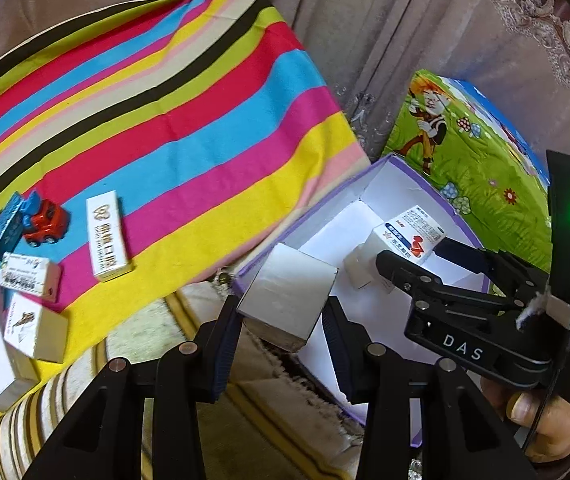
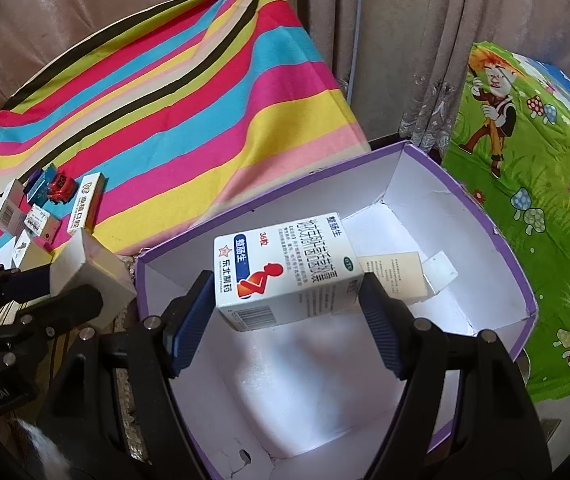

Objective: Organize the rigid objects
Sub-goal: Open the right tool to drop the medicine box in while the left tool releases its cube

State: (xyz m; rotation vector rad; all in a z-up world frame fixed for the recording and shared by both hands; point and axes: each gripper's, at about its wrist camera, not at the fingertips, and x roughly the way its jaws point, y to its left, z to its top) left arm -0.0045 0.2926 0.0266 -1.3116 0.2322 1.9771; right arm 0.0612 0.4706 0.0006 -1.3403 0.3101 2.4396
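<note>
Placement step, 2 cartons in transit: plain white carton (image 1: 289, 300) clamped between left gripper (image 1: 281, 320) jaws at the purple box (image 2: 485, 216) rim, medicine carton (image 2: 285, 272) gripped between right gripper (image 2: 285, 304) jaws above the box floor; next, by judgement, lowering and release.

The right gripper (image 2: 285, 304) holds a white medicine box (image 2: 285, 276) between its blue pads (image 2: 381, 332), above the open purple-edged carton (image 2: 525, 280) at frame centre. A cream box (image 2: 397, 276) lies on the carton floor behind it. At left, the left gripper (image 2: 61, 296) holds a plain white box (image 2: 89, 268). Small boxes (image 2: 85, 204) and what appears to be a red toy car (image 2: 61, 188) lie on the striped cloth (image 2: 189, 92), middle left.
</note>
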